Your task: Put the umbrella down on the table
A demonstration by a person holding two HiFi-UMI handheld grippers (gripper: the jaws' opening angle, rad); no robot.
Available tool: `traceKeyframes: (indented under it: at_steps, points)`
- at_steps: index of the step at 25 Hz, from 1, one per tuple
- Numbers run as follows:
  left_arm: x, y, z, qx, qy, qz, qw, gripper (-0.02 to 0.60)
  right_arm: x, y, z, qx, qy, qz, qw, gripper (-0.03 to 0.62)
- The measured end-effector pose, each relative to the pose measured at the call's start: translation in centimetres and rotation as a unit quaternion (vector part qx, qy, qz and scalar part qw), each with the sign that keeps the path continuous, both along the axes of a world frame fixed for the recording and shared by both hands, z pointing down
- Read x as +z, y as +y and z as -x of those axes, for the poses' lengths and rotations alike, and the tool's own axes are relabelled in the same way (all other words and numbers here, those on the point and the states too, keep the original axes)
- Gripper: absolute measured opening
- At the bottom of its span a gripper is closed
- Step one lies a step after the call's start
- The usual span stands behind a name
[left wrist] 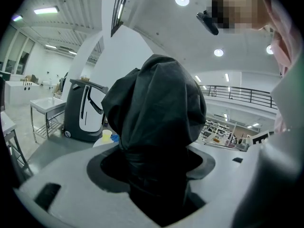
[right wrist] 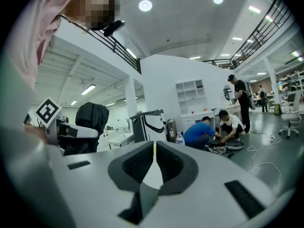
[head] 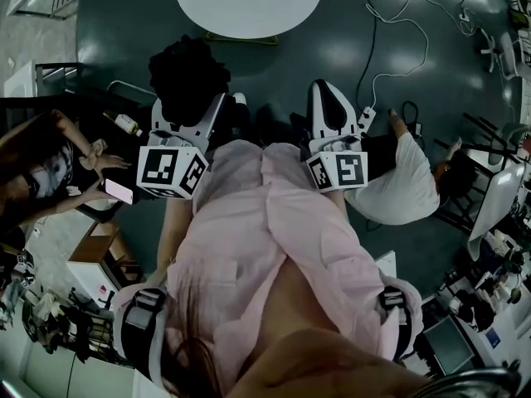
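Between your left tongs (left wrist: 156,167), you are gripping the folded black umbrella (left wrist: 154,108), its bundled cloth bulging up out of the jaws. You are holding it in the air, short of the round white counter (head: 249,2) and not touching it. Your right tongs (right wrist: 154,167) are sitting closed on nothing, beside the left, equally short of that counter.

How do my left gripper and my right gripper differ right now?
The left gripper has its fingers spread wide, clamped on the black folded umbrella; the right gripper has its fingers closed together. The left gripper carries a load; the right gripper is empty. Both point forward, side by side.
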State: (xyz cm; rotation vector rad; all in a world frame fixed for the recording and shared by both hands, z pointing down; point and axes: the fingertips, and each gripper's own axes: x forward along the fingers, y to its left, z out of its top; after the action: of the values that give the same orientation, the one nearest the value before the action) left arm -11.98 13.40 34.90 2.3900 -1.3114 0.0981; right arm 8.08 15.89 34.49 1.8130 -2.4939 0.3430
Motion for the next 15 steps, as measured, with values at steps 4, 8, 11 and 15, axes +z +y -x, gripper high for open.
traceKeyframes:
  at_steps: [4, 8, 11, 15]
  points:
    - [0.4, -1.1, 0.0, -0.002, -0.002, 0.008, 1.0, 0.314, 0.5, -1.3, 0.2, -0.007, 0.0, 0.01, 1.0, 0.034]
    - [0.7, -2.6, -0.6, -0.011, -0.003, 0.017, 0.9998, 0.314, 0.9, -3.5, -0.1, -0.021, -0.001, 0.018, 1.0, 0.034]
    - [0.9, -4.2, -1.3, -0.02, -0.006, 0.023, 0.9995, 0.314, 1.1, -5.8, -0.7, -0.035, -0.005, 0.02, 0.999, 0.034]
    - [0.7, -7.4, -2.6, -0.036, -0.009, 0.015, 0.9992, 0.314, 1.0, -9.6, -2.0, -0.053, -0.006, 0.013, 0.998, 0.034]
